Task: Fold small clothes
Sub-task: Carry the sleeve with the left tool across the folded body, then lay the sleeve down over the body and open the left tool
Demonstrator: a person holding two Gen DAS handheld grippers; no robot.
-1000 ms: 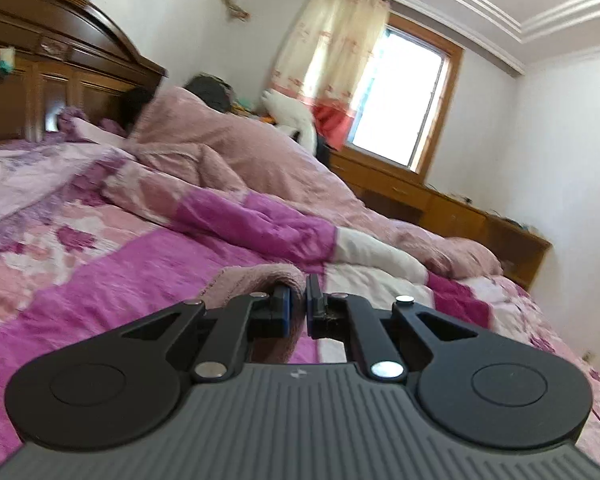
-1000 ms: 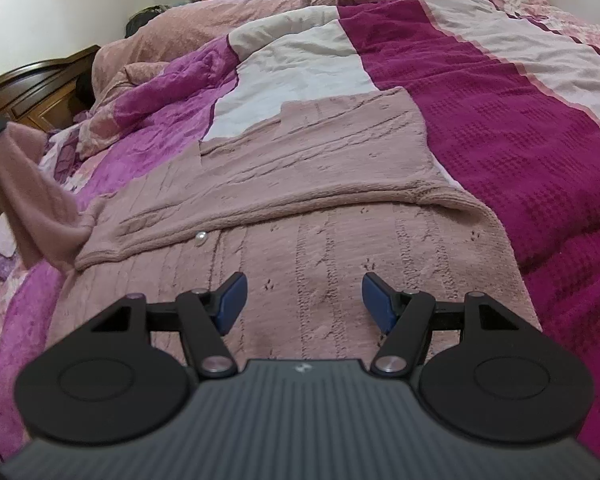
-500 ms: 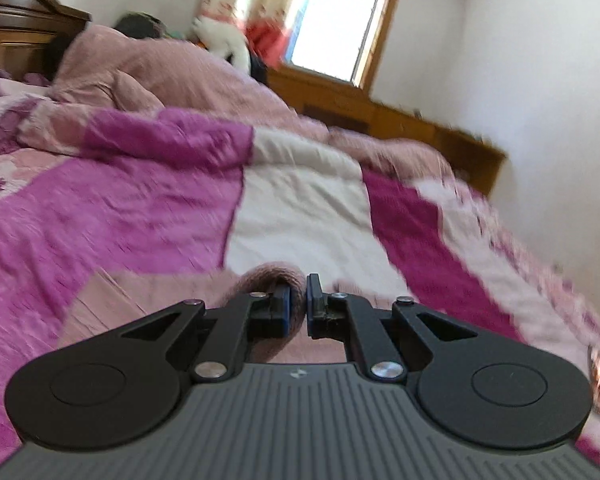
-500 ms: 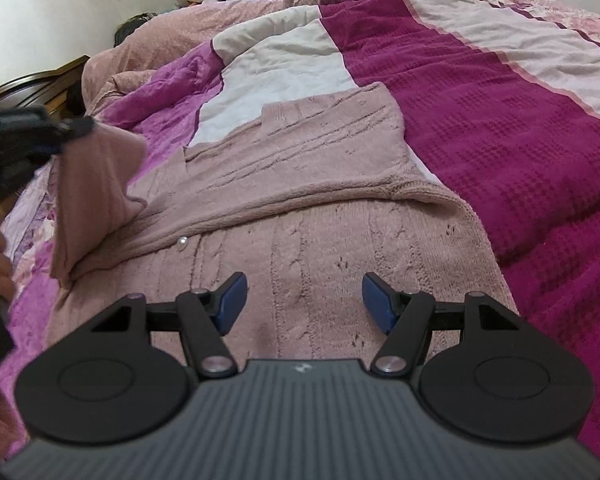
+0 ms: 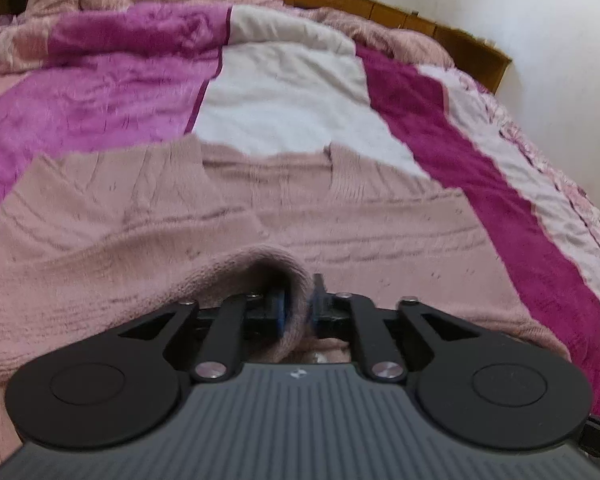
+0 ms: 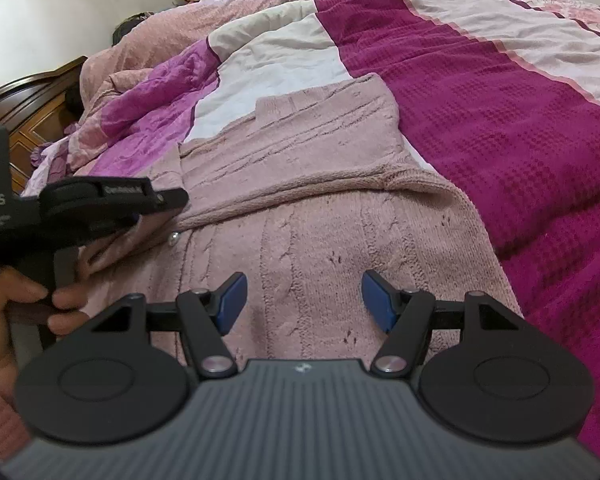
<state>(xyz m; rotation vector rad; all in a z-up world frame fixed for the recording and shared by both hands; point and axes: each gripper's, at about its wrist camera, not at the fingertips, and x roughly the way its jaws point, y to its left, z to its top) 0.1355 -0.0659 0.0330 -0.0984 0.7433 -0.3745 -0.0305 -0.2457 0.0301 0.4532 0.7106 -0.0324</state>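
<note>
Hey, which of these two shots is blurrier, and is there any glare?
Left wrist view: softer, motion smear on the pink cardigan and around the left gripper; window strip at top blown out. Right wrist view: sharp knit, even light, strong fisheye bending at the edges.

The dusty-pink cable-knit cardigan (image 6: 320, 216) lies on a quilted bedspread (image 6: 500, 128) with magenta, white and floral pink stripes. Blue pads line the black fingers (image 6: 230, 300).
</note>
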